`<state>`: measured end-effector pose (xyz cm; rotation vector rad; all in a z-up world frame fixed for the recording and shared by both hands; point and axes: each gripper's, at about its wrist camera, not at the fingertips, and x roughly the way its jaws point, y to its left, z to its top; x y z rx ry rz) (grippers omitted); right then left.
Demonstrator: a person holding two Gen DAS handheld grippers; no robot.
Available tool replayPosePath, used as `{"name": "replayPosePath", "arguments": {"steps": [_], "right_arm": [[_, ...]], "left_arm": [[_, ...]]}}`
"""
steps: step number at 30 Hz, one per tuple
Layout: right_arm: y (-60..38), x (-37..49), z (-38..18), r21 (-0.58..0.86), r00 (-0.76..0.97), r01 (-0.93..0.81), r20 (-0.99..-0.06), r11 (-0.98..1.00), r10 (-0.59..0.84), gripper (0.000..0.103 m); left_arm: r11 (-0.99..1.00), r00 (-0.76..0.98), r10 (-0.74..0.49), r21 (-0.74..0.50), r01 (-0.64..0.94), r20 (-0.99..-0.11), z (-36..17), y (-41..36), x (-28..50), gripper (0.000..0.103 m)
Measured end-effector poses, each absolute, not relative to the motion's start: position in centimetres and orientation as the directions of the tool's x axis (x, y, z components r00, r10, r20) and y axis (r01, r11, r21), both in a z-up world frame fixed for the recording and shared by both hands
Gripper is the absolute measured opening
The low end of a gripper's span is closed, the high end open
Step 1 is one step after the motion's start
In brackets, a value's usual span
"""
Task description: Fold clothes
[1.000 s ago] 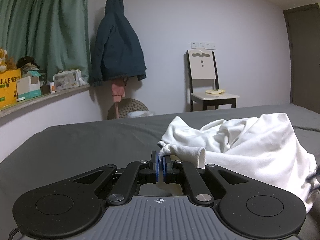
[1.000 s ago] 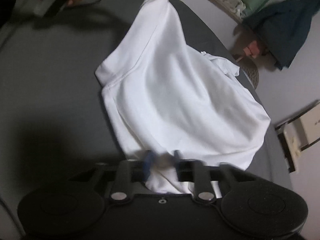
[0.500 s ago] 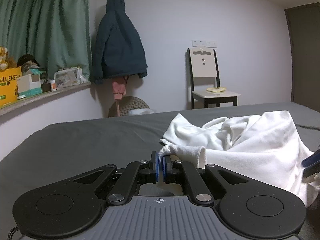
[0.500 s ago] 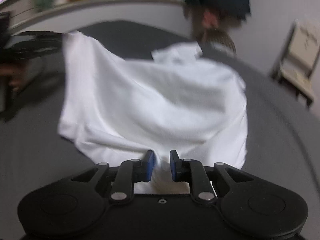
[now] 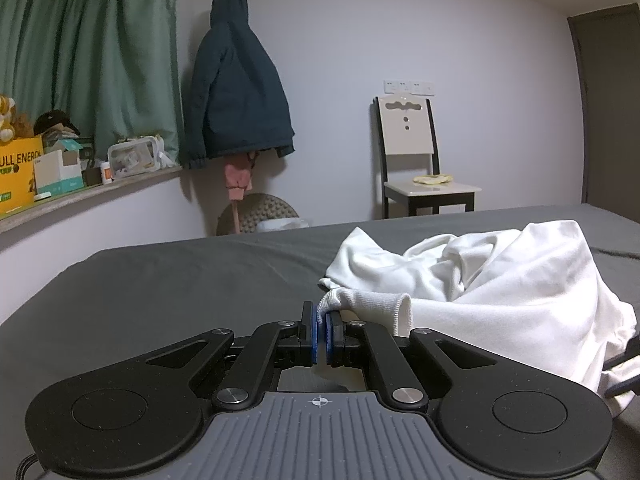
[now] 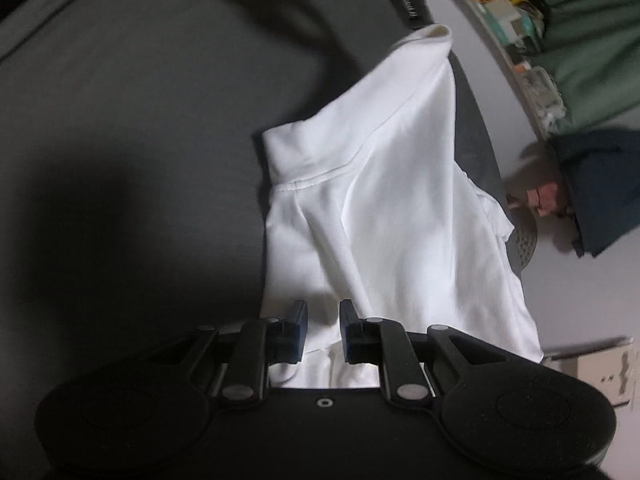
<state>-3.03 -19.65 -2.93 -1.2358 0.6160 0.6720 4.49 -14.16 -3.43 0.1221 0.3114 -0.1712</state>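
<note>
Left claw [image 5: 321,334]: clenched on ribbed cuff of white cotton sweatshirt [image 5: 500,292], blue pads pinched tight w/ fabric between. Right claw [image 6: 323,330]: released, jaws apart, straddling garment's lower edge, nothing gripped. Sweatshirt lies bunched on dark grey bed sheet [image 5: 168,292], one sleeve drawn toward left claw.

Risk assessment: right claw may close on several layers, not a single hem, giving a crooked fold. Cuff grip is shallow; a hard pull could slip it free.

garment [image 5: 520,292] plain white | bedsheet [image 5: 180,280] dark grey | curtain [image 5: 92,52] green | jacket [image 5: 236,92] navy
</note>
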Motion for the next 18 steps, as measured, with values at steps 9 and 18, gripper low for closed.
{"name": "replayPosePath", "arguments": {"steps": [9, 18], "right_arm": [[-21.0, -0.4, -2.7, -0.519, 0.580, -0.796, -0.802, 0.313, 0.145, 0.006], [-22.7, -5.0, 0.4, -0.527, 0.610, -0.778, -0.763, 0.342, 0.212, 0.003]], "left_arm": [[0.978, 0.937, -0.150, 0.090, 0.187, -0.315, -3.4, -14.0, 4.5, 0.004], [0.977, 0.939, -0.152, 0.094, 0.190, -0.310, -3.3, -14.1, 4.5, 0.004]]}}
